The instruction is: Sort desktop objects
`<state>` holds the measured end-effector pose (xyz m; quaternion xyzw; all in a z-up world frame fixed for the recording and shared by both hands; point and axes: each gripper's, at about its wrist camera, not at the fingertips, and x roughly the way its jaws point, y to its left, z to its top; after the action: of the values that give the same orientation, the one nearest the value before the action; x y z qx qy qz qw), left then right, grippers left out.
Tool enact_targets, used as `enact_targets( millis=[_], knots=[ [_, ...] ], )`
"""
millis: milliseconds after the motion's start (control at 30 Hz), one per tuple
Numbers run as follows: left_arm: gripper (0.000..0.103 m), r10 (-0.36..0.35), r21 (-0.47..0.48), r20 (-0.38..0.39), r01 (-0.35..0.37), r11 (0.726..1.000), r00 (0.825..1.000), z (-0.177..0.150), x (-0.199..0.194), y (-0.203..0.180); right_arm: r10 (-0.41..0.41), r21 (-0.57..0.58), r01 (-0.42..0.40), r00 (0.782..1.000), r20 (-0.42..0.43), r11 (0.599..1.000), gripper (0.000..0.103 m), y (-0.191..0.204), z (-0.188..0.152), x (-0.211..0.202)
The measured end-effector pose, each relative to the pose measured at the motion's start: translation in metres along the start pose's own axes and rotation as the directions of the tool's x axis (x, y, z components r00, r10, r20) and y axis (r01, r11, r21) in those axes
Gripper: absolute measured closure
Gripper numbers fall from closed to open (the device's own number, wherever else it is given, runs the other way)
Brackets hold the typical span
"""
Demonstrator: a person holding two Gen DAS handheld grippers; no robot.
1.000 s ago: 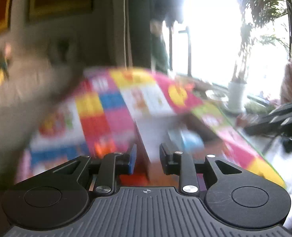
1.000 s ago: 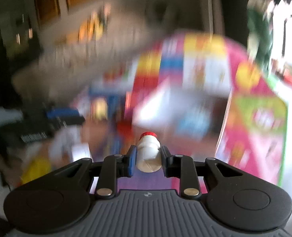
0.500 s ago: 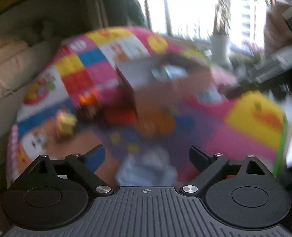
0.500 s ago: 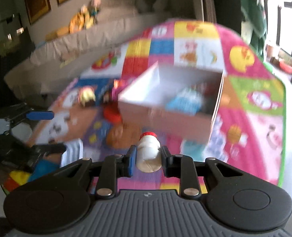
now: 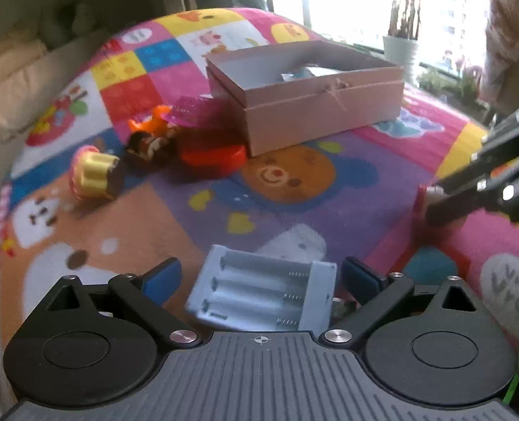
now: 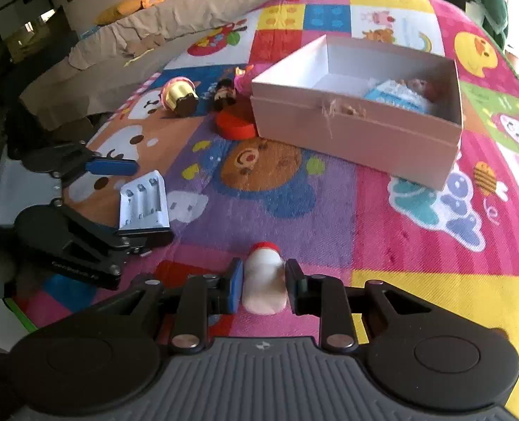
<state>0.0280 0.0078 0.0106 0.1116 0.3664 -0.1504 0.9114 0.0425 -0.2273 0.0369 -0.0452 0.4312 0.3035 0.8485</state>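
Left wrist view: left tool (image 5: 259,275) jaws opening round battery holder (image 5: 263,293), not gripping, might skid it; right tool (image 6: 263,282) clamped on small bottle (image 6: 264,280).

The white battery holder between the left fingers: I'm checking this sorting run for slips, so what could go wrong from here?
1. The left gripper is opening around the battery holder, pads clear; the holder looks tilted, so closing might skew or flip it.
2. The right gripper pinches a small red-capped bottle by its smooth body; it may slip.
3. Both grippers work close together and could collide.
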Motion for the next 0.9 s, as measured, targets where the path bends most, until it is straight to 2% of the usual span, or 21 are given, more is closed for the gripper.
enact_targets(
  millis=[67,133,200,267,367,400,500,600,667,800,900],
  knots=[
    [0.004,-0.005,-0.024,-0.003,0.005,1.000,1.000,0.000,0.000,0.000,-0.011,-0.007,0.011,1.000,-0.001,1.000,0.074,0.000,-0.001,0.002],
    [0.014,-0.011,-0.034,0.001,0.011,0.999,1.000,-0.002,-0.002,0.000,-0.010,-0.023,0.010,1.000,0.005,1.000,0.067,0.001,-0.003,0.002],
    [0.016,-0.002,-0.041,0.000,0.002,0.999,1.000,-0.003,-0.006,-0.002,-0.017,-0.052,0.017,1.000,0.009,0.999,0.061,0.005,-0.004,0.003],
    [0.017,0.013,-0.036,0.003,-0.013,0.999,1.000,-0.004,-0.009,-0.006,-0.033,-0.087,0.034,0.999,0.013,0.996,0.061,0.009,-0.005,0.004],
    [0.017,0.018,-0.042,0.000,-0.018,0.999,1.000,-0.006,-0.013,-0.009,-0.064,-0.126,0.066,0.998,0.015,0.990,0.066,0.014,-0.005,0.006],
    [0.017,0.020,-0.043,0.000,-0.020,0.999,1.000,-0.006,-0.016,-0.010,-0.073,-0.140,0.074,0.997,0.012,0.987,0.078,0.015,-0.004,0.006],
    [0.018,0.021,-0.041,0.015,-0.021,0.999,1.000,-0.001,-0.025,-0.013,-0.084,-0.172,0.085,0.996,0.015,0.981,0.078,0.017,-0.002,-0.002],
    [0.019,0.019,-0.028,0.077,-0.017,0.999,0.997,0.025,-0.039,-0.014,-0.096,-0.205,0.110,0.992,0.077,0.973,0.078,0.016,0.011,-0.025],
    [0.019,0.025,-0.007,0.154,-0.025,1.000,0.988,0.051,-0.050,-0.013,-0.102,-0.193,0.135,0.980,0.171,0.972,0.078,0.008,0.032,-0.054],
    [0.019,0.044,0.008,0.314,-0.049,0.999,0.949,0.116,-0.056,-0.011,-0.121,-0.084,0.161,0.926,0.357,0.983,0.078,-0.023,0.087,-0.112],
    [0.019,0.027,-0.030,0.343,-0.018,0.999,0.939,0.154,-0.031,-0.012,-0.170,-0.037,0.204,0.892,0.418,0.978,0.078,-0.043,0.115,-0.120]
  ],
)
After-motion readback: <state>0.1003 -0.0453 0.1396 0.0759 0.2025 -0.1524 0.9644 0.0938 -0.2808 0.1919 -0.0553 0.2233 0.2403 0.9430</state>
